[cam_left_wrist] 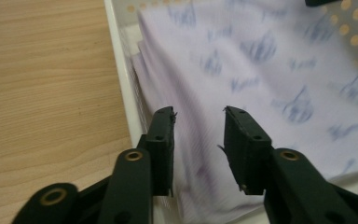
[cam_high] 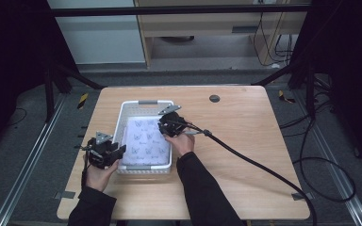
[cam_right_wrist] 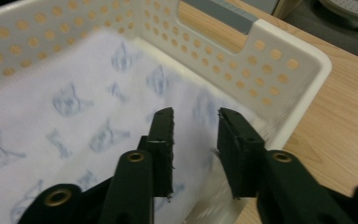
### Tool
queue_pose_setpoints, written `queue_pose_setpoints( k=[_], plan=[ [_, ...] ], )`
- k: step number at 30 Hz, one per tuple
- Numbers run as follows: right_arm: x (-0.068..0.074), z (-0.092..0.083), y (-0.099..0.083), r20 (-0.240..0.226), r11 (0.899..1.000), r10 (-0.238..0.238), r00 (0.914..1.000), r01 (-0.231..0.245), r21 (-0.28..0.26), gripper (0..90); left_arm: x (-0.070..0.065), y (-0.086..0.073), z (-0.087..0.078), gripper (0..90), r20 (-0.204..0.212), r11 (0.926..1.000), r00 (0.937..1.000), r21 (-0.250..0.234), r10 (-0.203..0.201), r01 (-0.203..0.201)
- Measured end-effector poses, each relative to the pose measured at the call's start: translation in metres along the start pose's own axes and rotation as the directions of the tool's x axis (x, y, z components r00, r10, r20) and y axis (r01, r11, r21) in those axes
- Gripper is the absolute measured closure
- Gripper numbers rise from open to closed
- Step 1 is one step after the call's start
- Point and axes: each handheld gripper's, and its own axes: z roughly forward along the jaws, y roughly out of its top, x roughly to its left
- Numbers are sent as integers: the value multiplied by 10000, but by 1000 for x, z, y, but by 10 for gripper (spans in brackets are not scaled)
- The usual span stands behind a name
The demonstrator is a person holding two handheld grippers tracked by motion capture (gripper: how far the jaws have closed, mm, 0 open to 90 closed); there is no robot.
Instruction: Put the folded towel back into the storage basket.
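Observation:
A white perforated basket (cam_high: 121,116) stands left of the table's middle, and a folded white cloth with blue butterfly prints (cam_high: 146,141) lies flat inside it. My left gripper (cam_high: 119,151) hovers at the basket's near left wall. In the left gripper view it (cam_left_wrist: 198,112) is open above the cloth (cam_left_wrist: 261,70), just inside the basket wall (cam_left_wrist: 121,79). My right gripper (cam_high: 162,127) is over the basket's far right part. In the right gripper view it (cam_right_wrist: 195,112) is open above the cloth (cam_right_wrist: 74,112), near the basket's corner (cam_right_wrist: 279,70). Neither holds anything.
The wooden table (cam_high: 245,136) has bare room right of the basket. A small dark round disc (cam_high: 214,98) sits near the table's far edge. A thick black cable (cam_high: 264,169) trails from the right gripper across the table's right half.

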Motion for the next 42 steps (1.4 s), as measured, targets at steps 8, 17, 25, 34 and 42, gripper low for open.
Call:
queue_pose_setpoints(
  k=[8,17,25,34,42],
  plan=[
    [-3,-12,1,54,9986,-66,10000,69,-527,543,1,2,-12,573,46,9990,9999,-438,-126,127],
    [-11,-46,1,-26,9938,140,9999,-142,-1100,358,-2,3,-27,512,506,9942,9987,-1079,103,-48],
    [-22,-83,-15,-37,9884,368,9993,-369,-1472,234,2,1,-36,422,527,9891,9982,-1463,271,-191],
    [-44,-119,-56,166,9866,739,9971,-707,-1473,192,7,-6,-40,354,478,9894,9974,-1376,532,-462],
    [-66,-148,-96,270,9784,1315,9909,-1254,-1645,174,17,-12,-46,325,258,9873,9989,-1552,386,-342]
  ],
)
